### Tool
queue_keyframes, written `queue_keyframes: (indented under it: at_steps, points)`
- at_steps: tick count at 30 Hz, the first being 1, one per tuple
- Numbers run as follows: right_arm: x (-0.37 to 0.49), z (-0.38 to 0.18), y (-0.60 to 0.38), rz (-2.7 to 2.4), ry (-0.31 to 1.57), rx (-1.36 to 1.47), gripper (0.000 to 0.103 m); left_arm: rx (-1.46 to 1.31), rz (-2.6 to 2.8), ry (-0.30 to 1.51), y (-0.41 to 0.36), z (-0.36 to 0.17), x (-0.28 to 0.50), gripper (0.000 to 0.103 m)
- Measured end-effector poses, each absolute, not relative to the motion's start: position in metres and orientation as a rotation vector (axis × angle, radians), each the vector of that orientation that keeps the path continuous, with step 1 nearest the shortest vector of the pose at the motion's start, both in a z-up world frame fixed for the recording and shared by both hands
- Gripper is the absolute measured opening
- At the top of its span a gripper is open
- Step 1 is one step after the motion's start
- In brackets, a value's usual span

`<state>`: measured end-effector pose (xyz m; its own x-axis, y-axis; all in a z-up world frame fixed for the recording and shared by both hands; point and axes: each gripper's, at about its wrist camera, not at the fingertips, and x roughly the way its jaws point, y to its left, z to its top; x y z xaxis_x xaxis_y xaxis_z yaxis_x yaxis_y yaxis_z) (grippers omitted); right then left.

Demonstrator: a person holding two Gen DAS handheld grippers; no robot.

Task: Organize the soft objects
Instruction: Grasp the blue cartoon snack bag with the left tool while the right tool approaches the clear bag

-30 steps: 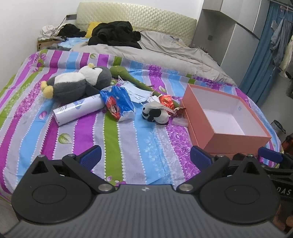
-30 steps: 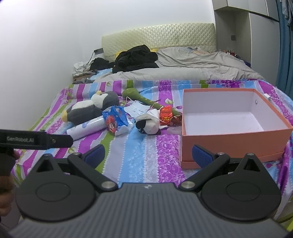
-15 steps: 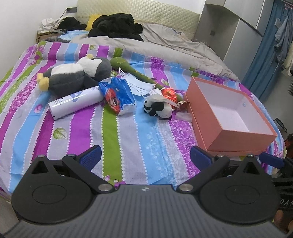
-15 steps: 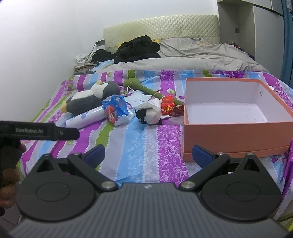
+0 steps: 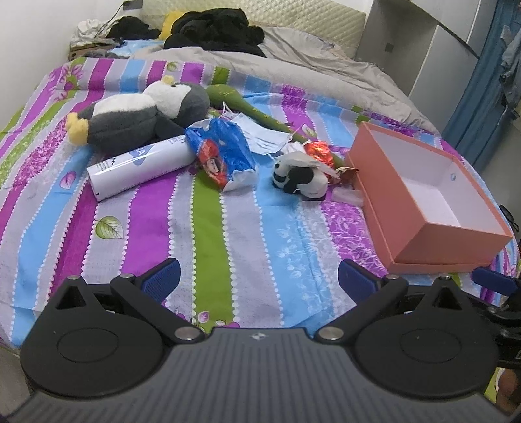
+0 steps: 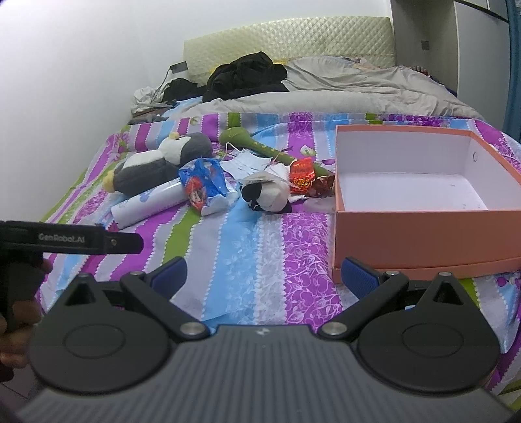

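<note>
A grey and white penguin plush (image 5: 136,118) (image 6: 156,162) lies on the striped bedspread at the left. A small black and white plush (image 5: 301,177) (image 6: 265,193) rests near an open orange box (image 5: 423,198) (image 6: 423,201), which is empty. A long green plush (image 5: 247,109) (image 6: 260,146) stretches behind them. A blue snack bag (image 5: 221,153) (image 6: 203,184), a white tube (image 5: 140,167) (image 6: 146,203), face masks (image 5: 260,133) and a red wrapper (image 5: 320,153) (image 6: 301,175) lie among them. My left gripper (image 5: 259,281) and right gripper (image 6: 265,275) are both open and empty above the bed's near edge.
A grey duvet (image 5: 309,65) and black clothes (image 5: 215,27) cover the far half of the bed. A wardrobe (image 5: 423,42) and blue curtain (image 5: 482,97) stand at the right. A hand (image 6: 19,293) holds the left gripper's body (image 6: 71,242) at the right wrist view's left edge.
Both grippers have moved forward and lower toward the bed, so the toys and box appear nearer. The jaws stayed open. Nothing on the bed has moved.
</note>
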<state>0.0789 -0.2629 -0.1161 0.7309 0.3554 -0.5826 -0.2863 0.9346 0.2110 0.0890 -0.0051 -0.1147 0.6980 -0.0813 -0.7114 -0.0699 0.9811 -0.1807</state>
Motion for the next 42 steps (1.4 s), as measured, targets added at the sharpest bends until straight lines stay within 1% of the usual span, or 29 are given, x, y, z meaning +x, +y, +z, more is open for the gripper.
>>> queue_keyframes:
  at_steps: [8, 13, 18, 21, 24, 26, 28, 30, 34, 39, 42]
  points:
    - [0.105, -0.127, -0.257, 0.345, 0.683, 0.118, 0.103, -0.211, 0.011, 0.826, 0.005, -0.134, 0.124, 0.103]
    - [0.114, -0.12, -0.244, 0.399, 0.618, 0.07, 0.103, -0.22, 0.026, 0.835, 0.011, -0.143, 0.145, 0.103]
    - [0.134, -0.122, -0.234, 0.421, 0.615, 0.076, 0.103, -0.227, 0.044, 0.847, 0.019, -0.156, 0.171, 0.103]
    - [0.149, -0.124, -0.224, 0.433, 0.622, 0.06, 0.1, -0.255, 0.054, 0.861, 0.027, -0.164, 0.187, 0.103]
    - [0.163, -0.126, -0.217, 0.443, 0.623, 0.065, 0.099, -0.303, 0.058, 0.874, 0.036, -0.173, 0.203, 0.103]
    - [0.175, -0.129, -0.211, 0.443, 0.63, 0.062, 0.096, -0.31, 0.063, 0.877, 0.039, -0.177, 0.212, 0.103]
    - [0.189, -0.134, -0.205, 0.442, 0.644, 0.06, 0.084, -0.318, 0.064, 0.877, 0.042, -0.182, 0.224, 0.103]
    - [0.204, -0.139, -0.199, 0.44, 0.657, 0.059, 0.077, -0.334, 0.057, 0.873, 0.045, -0.187, 0.234, 0.103]
    - [0.227, -0.148, -0.191, 0.431, 0.654, 0.047, 0.074, -0.392, 0.053, 0.863, 0.054, -0.2, 0.257, 0.103]
    - [0.251, -0.155, -0.184, 0.439, 0.583, 0.041, 0.074, -0.432, 0.027, 0.839, 0.061, -0.215, 0.283, 0.103]
    - [0.274, -0.162, -0.176, 0.448, 0.608, 0.023, 0.073, -0.451, 0.01, 0.833, 0.062, -0.224, 0.296, 0.103]
